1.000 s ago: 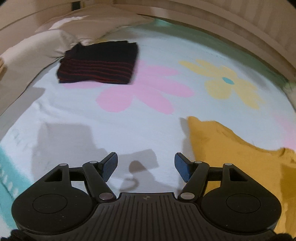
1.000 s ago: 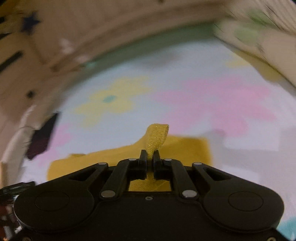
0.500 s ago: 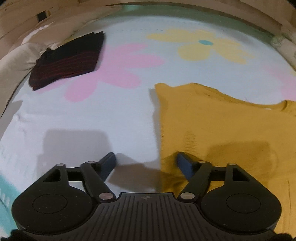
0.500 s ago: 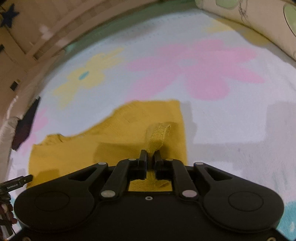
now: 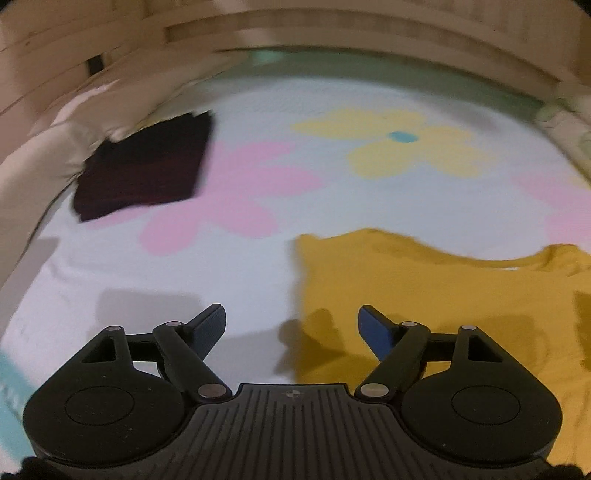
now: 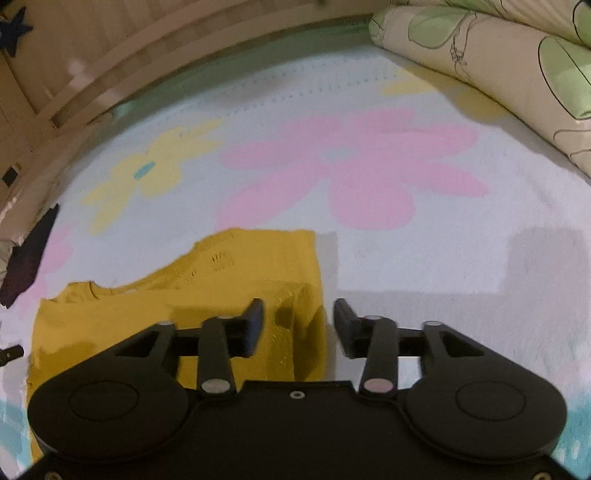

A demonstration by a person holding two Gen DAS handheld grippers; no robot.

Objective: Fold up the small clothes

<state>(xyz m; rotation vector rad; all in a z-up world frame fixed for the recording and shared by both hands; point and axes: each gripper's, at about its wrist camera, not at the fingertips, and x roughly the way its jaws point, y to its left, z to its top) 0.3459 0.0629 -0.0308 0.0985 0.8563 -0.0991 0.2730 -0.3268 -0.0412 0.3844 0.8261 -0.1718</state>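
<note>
A yellow knit garment lies flat on the flowered bed sheet. It also shows in the right wrist view. My left gripper is open and empty, hovering over the garment's left edge. My right gripper is open and empty, over the garment's right edge. A folded dark striped garment lies at the far left of the sheet; its edge shows in the right wrist view.
A wooden bed frame curves around the far side. A cream pillow lies at the left beside the dark garment. A green-leaf patterned pillow lies at the far right.
My right gripper has opened and let go of the yellow garment, which now lies flat. My left gripper has shifted and pulled back a little over the garment's left edge.
</note>
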